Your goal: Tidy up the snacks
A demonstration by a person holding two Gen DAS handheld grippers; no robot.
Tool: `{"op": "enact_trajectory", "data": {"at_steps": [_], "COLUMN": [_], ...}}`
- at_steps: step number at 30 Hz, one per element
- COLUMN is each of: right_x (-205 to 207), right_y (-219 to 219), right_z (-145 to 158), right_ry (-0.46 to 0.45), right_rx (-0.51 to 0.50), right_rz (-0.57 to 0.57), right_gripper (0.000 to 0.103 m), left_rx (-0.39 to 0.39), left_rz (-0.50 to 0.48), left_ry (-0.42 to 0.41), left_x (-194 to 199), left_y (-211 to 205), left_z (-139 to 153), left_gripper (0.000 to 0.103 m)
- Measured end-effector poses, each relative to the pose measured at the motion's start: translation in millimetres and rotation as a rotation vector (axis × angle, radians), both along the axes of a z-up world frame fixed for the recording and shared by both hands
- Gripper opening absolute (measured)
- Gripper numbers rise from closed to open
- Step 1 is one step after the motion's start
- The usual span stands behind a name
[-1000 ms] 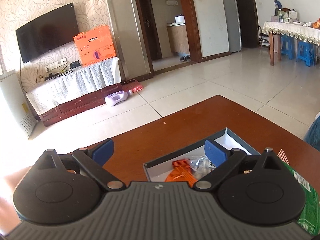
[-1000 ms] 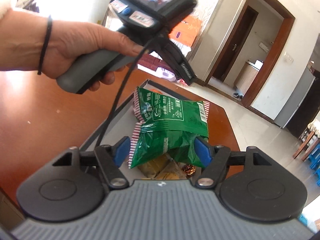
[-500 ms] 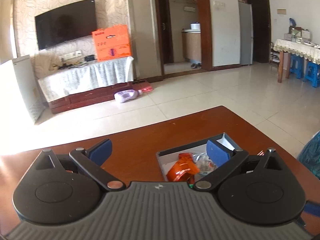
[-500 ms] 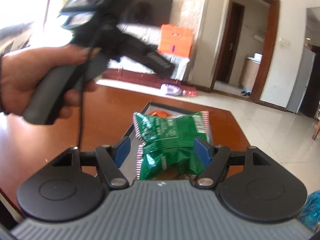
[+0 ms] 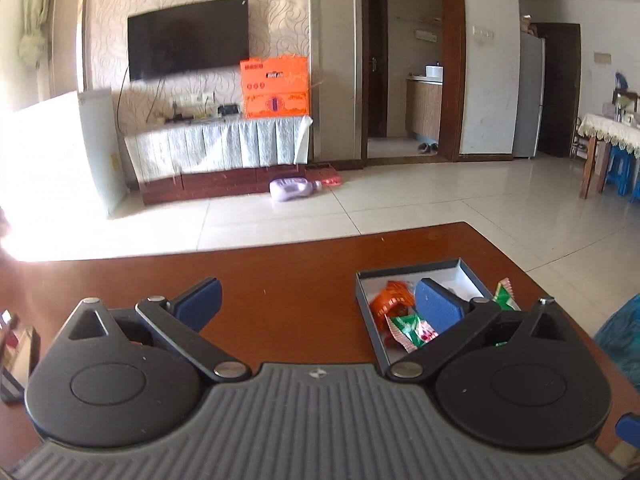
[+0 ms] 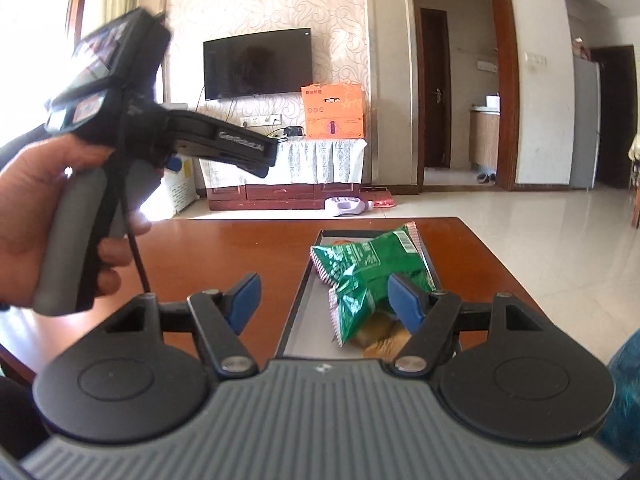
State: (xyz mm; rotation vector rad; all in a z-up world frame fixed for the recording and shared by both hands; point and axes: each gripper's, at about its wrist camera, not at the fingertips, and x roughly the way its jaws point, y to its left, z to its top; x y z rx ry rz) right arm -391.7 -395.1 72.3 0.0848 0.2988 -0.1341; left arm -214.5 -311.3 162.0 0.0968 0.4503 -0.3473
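Snacks sit in a shallow dark-rimmed box [image 6: 301, 280] on the brown counter [image 6: 224, 248], toward its right side. In the right wrist view, a green snack packet [image 6: 362, 268] with a red-and-white crimped edge lies on top of the pile, tilted, one corner reaching the far end of the box. Under its near end, yellowish wrapped pieces [image 6: 380, 338] show; details too blurred to name.

Right hand-held gripper [image 6: 326, 300]: jaws apart, nothing clamped. The right blue pad is at the near edge of the green packet; cannot tell whether it touches. The left pad hangs over bare counter, outside the box wall.

Left hand-held gripper [image 5: 318, 300]: jaws wide apart, empty. Seen from the left wrist camera, its right pad overlaps the box [image 5: 404, 274], its left pad is over open counter. In that view the box holds an orange packet [image 5: 392, 300] and a small green-and-red packet [image 5: 412, 328]; another green packet edge [image 5: 504, 296] shows at the right wall.

A person's hand [image 6: 36, 216] grips the grey handle of the left unit, well left of the box, raised above the counter.

Background: 1 wall-mounted TV [image 6: 258, 64], 1 orange carton [image 6: 334, 110] on a draped low cabinet, 1 pale purple bottle [image 6: 346, 206] lying on the tiled floor.
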Motion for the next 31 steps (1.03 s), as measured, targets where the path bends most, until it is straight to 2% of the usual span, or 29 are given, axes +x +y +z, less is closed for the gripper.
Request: {"op": "enact_trajectory", "data": {"at_steps": [7, 16, 23, 27, 31], "right_x": [-24, -38, -48, -60, -67], "right_y": [-5, 0, -3, -9, -12], "right_z": [-4, -5, -3, -3, -10], "right_ry": [0.037, 0.073, 0.097, 0.105, 0.126], "right_rx": [0.039, 0.062, 0.038, 0.050, 0.062], "right_rz": [-0.041, -0.057, -0.088, -0.109, -0.125], "right_gripper": [0.072, 0.072, 0.072, 0.072, 0.072], "left_rx": [0.054, 0.040, 0.009, -0.002, 0.020], "left_rz": [0.041, 0.094, 0.030, -0.041, -0.089], "left_ry": [-0.044, -0.096, -0.097, -0.108, -0.115], "left_x": [-51, -97, -134, -158, -184], "left_y": [20, 32, 20, 15, 10], "left_z": [2, 15, 18, 10, -3], "left_gripper": [0.103, 0.103, 0.103, 0.103, 0.103]}}
